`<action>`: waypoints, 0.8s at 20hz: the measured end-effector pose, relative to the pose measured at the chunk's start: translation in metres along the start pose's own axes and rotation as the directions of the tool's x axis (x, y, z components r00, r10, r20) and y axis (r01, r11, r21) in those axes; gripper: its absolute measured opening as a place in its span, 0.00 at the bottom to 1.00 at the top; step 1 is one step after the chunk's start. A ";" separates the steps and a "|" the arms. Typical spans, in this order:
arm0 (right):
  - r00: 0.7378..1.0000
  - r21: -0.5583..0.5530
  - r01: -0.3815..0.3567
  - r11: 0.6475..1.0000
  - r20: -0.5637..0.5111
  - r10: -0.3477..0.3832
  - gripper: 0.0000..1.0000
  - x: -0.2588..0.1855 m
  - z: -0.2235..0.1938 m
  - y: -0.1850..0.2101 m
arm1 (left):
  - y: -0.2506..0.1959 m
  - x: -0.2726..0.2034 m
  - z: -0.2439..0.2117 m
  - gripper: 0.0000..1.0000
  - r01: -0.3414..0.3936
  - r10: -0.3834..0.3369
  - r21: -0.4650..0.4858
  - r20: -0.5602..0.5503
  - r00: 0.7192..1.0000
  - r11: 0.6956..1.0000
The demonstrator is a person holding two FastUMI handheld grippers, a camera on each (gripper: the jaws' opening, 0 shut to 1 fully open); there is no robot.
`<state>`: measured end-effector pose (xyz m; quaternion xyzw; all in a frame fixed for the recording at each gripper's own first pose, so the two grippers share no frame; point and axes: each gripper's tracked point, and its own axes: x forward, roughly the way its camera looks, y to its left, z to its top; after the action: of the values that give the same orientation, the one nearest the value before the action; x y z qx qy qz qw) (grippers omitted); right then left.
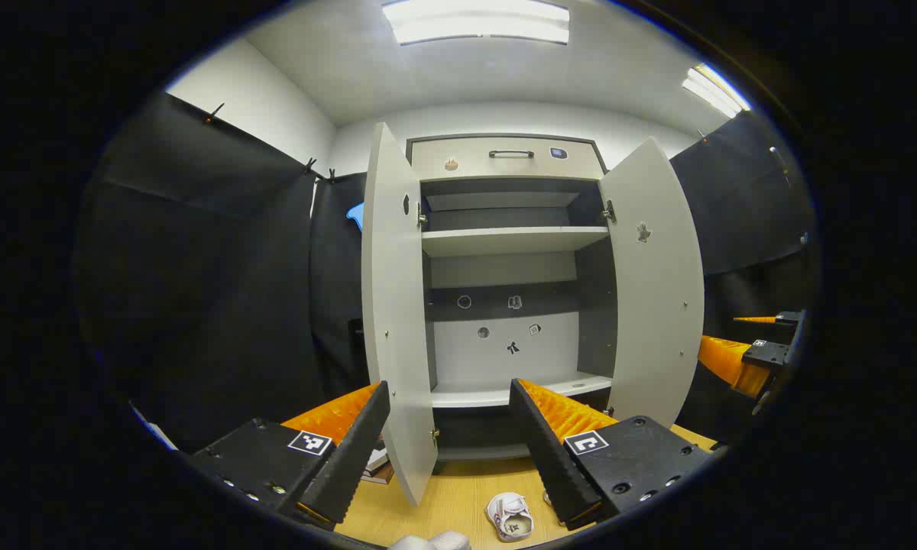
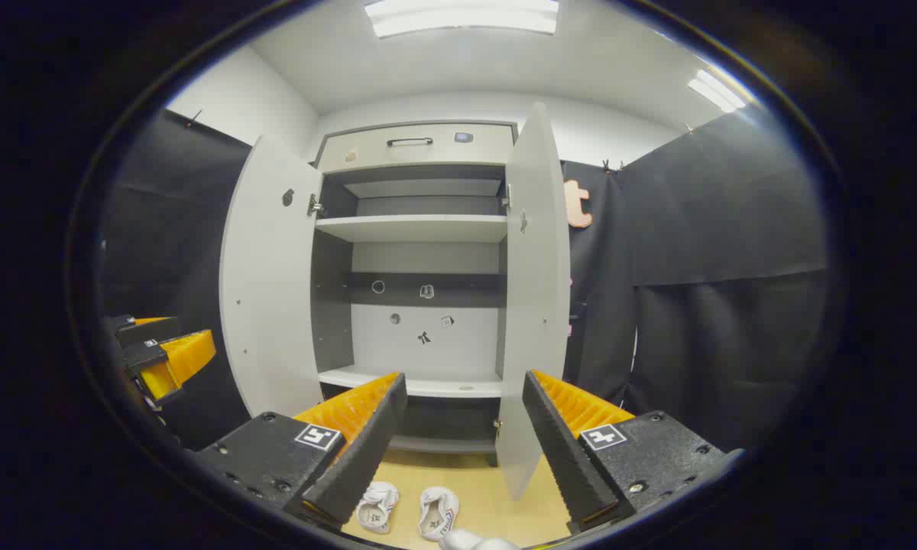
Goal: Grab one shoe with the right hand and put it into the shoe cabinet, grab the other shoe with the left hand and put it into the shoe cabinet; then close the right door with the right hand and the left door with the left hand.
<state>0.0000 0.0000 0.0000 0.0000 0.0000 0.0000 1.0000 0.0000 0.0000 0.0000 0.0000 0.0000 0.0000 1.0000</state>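
A pale shoe cabinet [image 1: 504, 241] [image 2: 416, 229] stands ahead with both doors swung wide and bare shelves inside. The left door [image 1: 393, 305] [image 2: 264, 290] and the right door [image 1: 653, 290] [image 2: 535, 305] stick out toward me. Two small white shoes [image 2: 378, 506] [image 2: 437, 512] lie side by side on the wooden floor in front of it; one shoe [image 1: 510, 516] shows in the left gripper view. My left gripper [image 1: 449, 397] is open and holds nothing, well above the floor. My right gripper [image 2: 464, 386] is open too, above the shoes. Each gripper appears at the edge of the other's view [image 1: 741, 359] [image 2: 164, 355].
Black cloth walls close in the booth on both sides. Something flat like a stack of books [image 1: 376, 466] lies on the floor by the left door's foot. A drawer with a dark handle [image 1: 510, 154] tops the cabinet. Wooden floor [image 2: 481, 489] stretches before the cabinet.
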 end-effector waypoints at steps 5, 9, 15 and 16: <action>1.000 0.000 0.000 1.000 0.003 0.000 0.99 -0.012 -0.002 0.004 | 0.001 -0.002 0.000 0.95 0.009 -0.009 0.000 -0.003 1.000 1.000; 1.000 0.002 -0.014 1.000 0.005 0.014 0.99 -0.008 0.001 0.003 | 0.004 -0.004 0.002 0.96 0.009 -0.009 0.007 0.003 1.000 1.000; 1.000 -0.012 -0.014 1.000 -0.027 0.013 0.99 -0.003 -0.015 0.013 | 0.009 -0.008 -0.001 0.96 0.006 -0.006 0.023 0.005 1.000 1.000; 0.999 -0.011 -0.011 1.000 -0.037 0.011 0.99 -0.001 -0.023 0.014 | 0.009 -0.008 -0.001 0.96 0.011 -0.011 0.021 0.005 1.000 1.000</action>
<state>-0.0009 0.0145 -0.0228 -0.0058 0.0185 0.0054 0.9998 -0.0078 0.0089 -0.0008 0.0103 -0.0024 -0.0053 0.9999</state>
